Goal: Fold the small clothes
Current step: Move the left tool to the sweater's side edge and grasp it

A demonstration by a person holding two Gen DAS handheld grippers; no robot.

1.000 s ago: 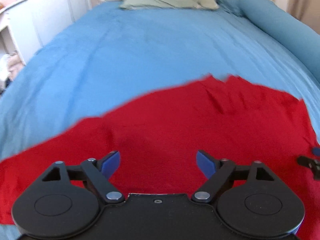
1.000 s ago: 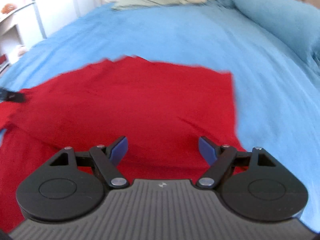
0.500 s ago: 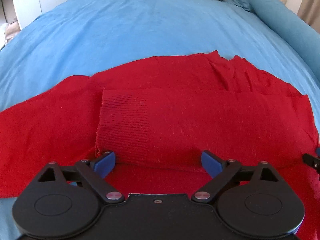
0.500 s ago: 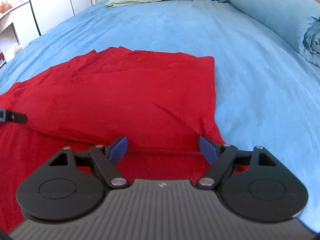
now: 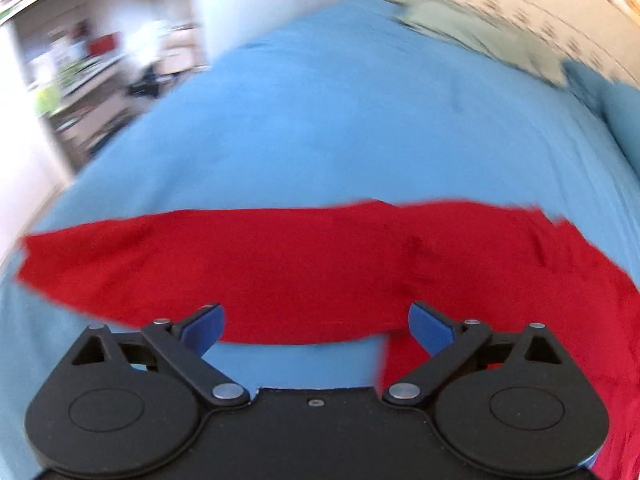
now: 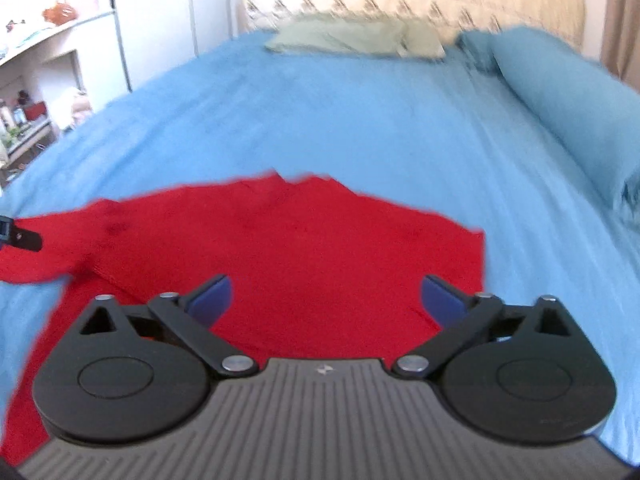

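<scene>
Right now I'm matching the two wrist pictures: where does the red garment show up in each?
Left wrist: the red garment runs as a wide band across the middle, just beyond the open left claw.
Right wrist: the garment fills the lower left and centre, behind the open right claw.
Shared landmark: the green pillow at the bed's far end.

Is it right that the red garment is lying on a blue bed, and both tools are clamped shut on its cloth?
Not quite. The red garment does lie on the blue bed, but neither tool grips it. The right wrist view shows the right tool with its jaws wide apart and nothing pinched; the left wrist view shows the same for the left tool. Both have just been opening.
</scene>
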